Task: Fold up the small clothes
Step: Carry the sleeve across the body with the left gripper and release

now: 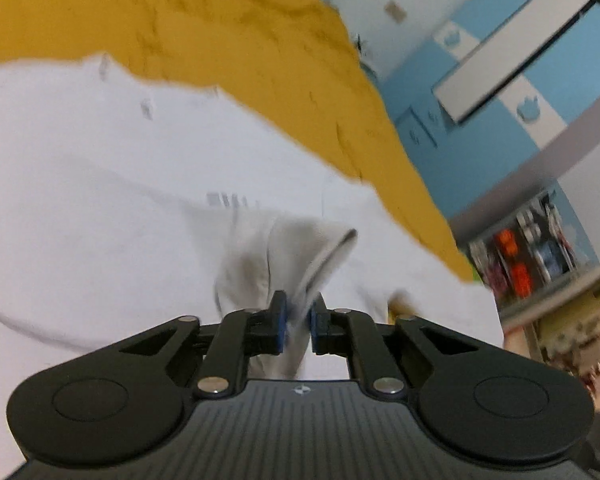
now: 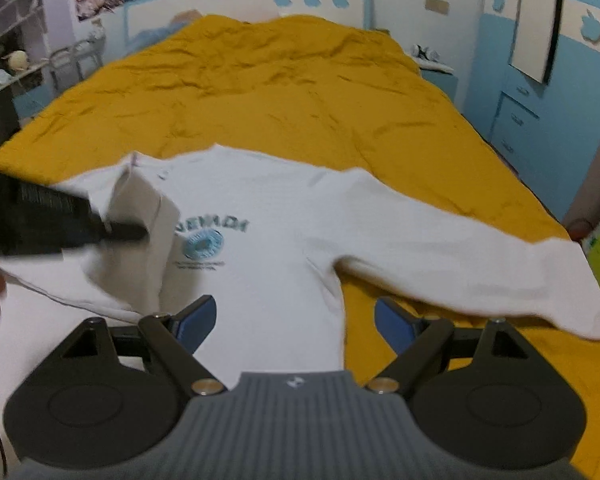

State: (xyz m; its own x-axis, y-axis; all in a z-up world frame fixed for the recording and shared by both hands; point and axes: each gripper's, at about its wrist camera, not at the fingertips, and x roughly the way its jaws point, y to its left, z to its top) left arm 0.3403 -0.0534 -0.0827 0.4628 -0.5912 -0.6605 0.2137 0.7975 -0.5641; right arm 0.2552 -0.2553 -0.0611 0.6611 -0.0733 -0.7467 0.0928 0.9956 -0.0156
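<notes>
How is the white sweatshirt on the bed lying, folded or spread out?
Partly folded. The white sweatshirt lies flat on the yellow bedcover; one sleeve stretches out, the other is folded across its front, pinched by the left gripper.

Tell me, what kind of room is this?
Most likely a child's bedroom. A big bed with a mustard-yellow cover fills the middle, blue-and-white cupboards with apple shapes line the wall, and shelves holding a soft toy stand on the left.

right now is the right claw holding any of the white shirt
No, the right claw stands wide open above the white shirt, gripping nothing.
</notes>
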